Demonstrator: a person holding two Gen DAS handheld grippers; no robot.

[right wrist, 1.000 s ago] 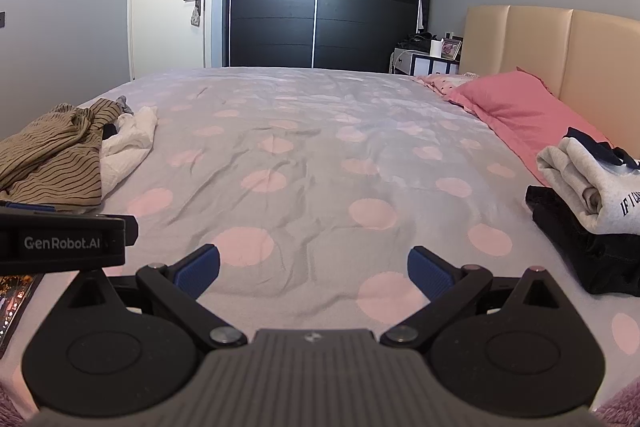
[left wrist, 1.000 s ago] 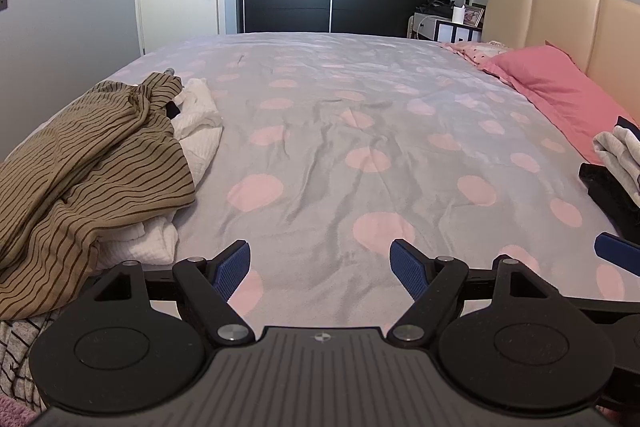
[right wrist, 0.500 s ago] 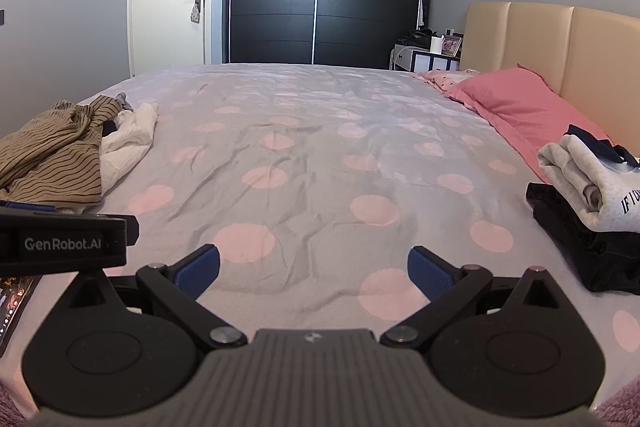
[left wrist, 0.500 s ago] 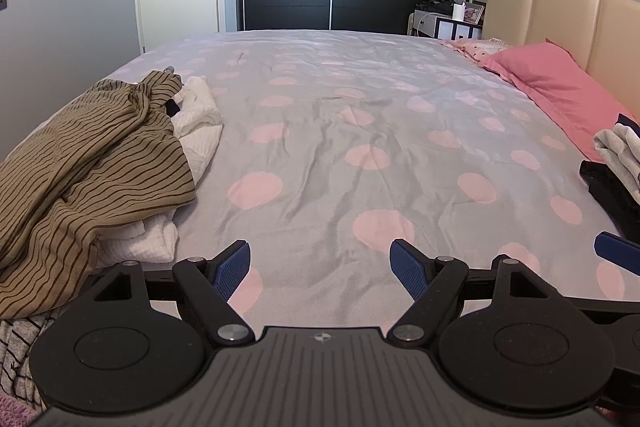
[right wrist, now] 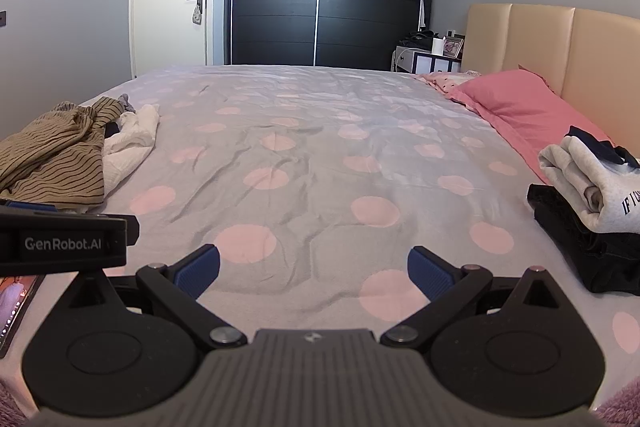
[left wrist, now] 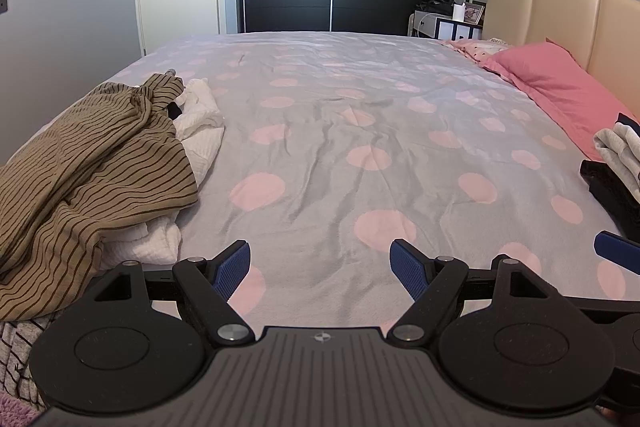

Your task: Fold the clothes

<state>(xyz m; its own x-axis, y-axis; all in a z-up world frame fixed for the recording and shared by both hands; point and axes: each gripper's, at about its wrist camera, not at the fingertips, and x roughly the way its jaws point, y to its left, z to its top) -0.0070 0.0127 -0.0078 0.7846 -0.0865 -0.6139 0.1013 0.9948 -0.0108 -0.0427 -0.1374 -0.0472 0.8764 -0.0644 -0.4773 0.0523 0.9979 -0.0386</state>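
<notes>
1. Left tongs [left wrist: 320, 269] and right tongs [right wrist: 314, 273] both stand apart, gripping nothing, low in frame above the polka-dot bed [left wrist: 360, 131].
2. A brown striped garment [left wrist: 88, 171] lies crumpled over white clothing [left wrist: 200, 123] at left.
3. Folded clothes [right wrist: 592, 203] sit at the right edge.

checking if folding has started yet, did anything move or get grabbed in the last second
Nothing was taken hold of or let go. The left gripper and right gripper stay open and empty, with only a slight drift in both views. The striped brown garment and white garment lie heaped as before, and the folded stack by the pink pillow is unmoved on the bed.
</notes>
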